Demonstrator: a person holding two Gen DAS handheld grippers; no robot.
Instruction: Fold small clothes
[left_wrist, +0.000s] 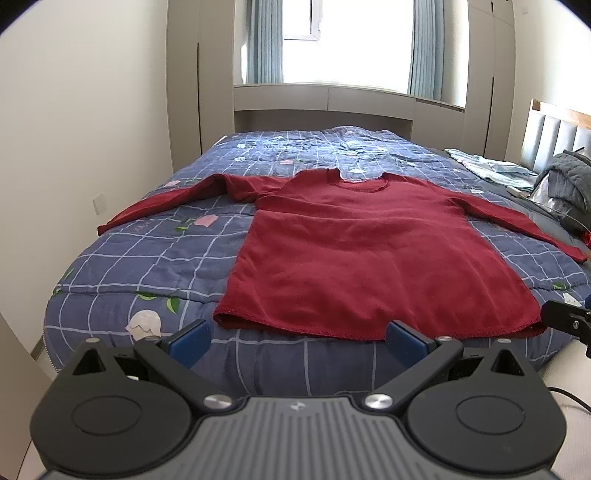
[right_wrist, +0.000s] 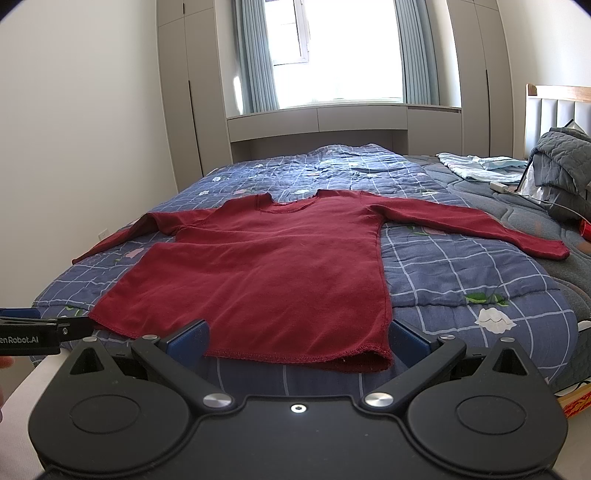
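Note:
A dark red long-sleeved top lies flat on the bed, front up, neck toward the window, both sleeves spread out to the sides. Its hem runs along the near edge of the bed. My left gripper is open just short of the hem's left half, nothing between its blue pads. My right gripper is open too, with the hem's right corner lying in front of the gap between its fingers. Part of the other gripper shows at the edge of each view.
The bed carries a blue checked quilt with flower prints. At the right, near the headboard, lie a grey padded blanket, pale blue cloth and a white cable. A wall stands left of the bed, cabinets and a window behind it.

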